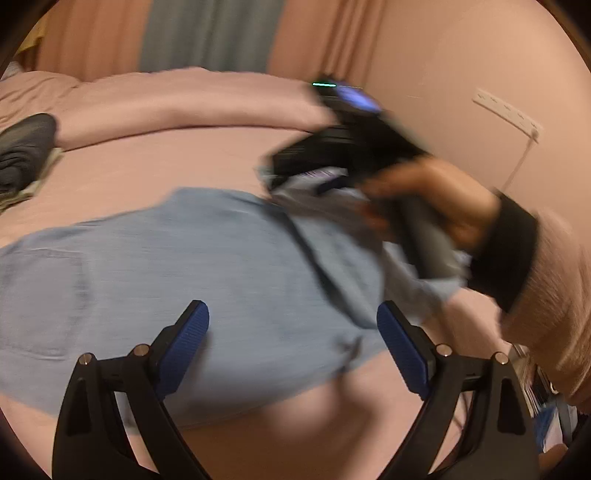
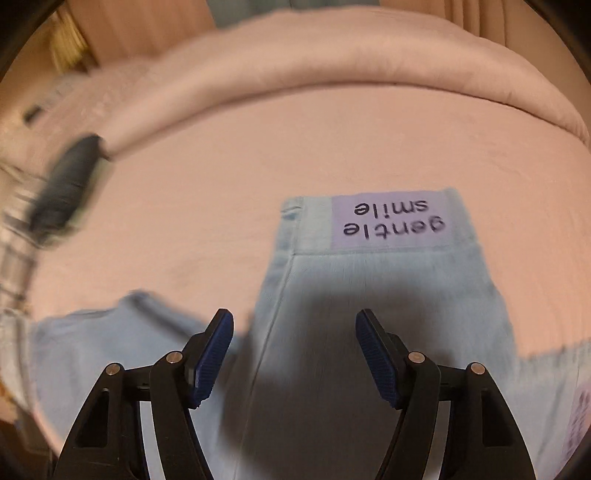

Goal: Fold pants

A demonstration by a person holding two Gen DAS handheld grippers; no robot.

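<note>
Light blue pants lie spread on a pink bed sheet. My left gripper hangs over them, open, with nothing between its blue pads. To the right, a hand in a black cuff holds the other gripper's handle above a bunched part of the pants; this part is blurred. In the right wrist view the pants lie flat with a purple "gentle smile" label at the waistband. My right gripper is open above them, its shadow on the cloth, with nothing between its pads.
A rolled pink duvet lies along the far side of the bed. A dark folded garment sits at the left on checked cloth. Curtains hang behind, and a power strip is on the right wall.
</note>
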